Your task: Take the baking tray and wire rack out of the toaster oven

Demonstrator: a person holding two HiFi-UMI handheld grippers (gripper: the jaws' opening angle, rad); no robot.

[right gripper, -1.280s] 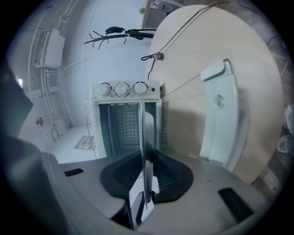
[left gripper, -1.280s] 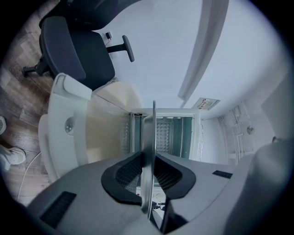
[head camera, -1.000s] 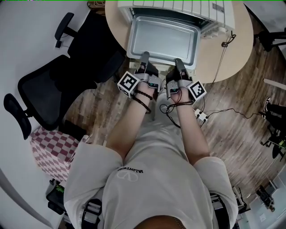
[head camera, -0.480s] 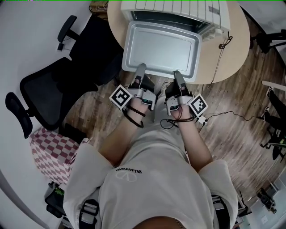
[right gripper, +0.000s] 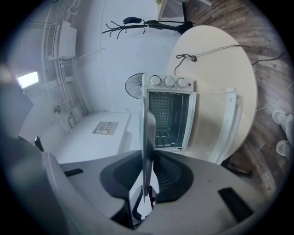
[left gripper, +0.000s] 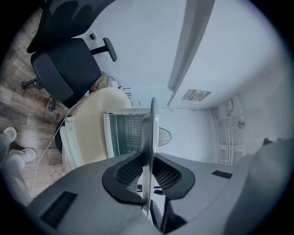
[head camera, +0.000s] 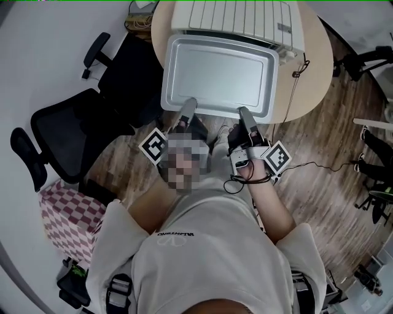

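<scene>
**Baking tray out, one claw on each near corner**

My left claw (head camera: 188,109) is nipped narrow on the near rim of the baking tray (head camera: 218,72), close to its left corner. My right claw (head camera: 244,115) grips the same rim near the right corner. In each gripper view the rim runs edge-on between the dark pads, which press it from both sides.

The tray hangs level and empty in the air, out of the toaster oven (head camera: 236,17). It sits above the counter's (head camera: 314,64) near edge and reaches past that edge towards me. The oven stands at the counter's far edge. Its door (right gripper: 227,124) is dropped open and its three knobs (right gripper: 169,82) are in a row beside the mouth. A dark cable (head camera: 299,72) lies near the counter's right edge. A black office chair (head camera: 77,132) stands on the wooden floor (head camera: 319,141), off the counter's left edge.
</scene>
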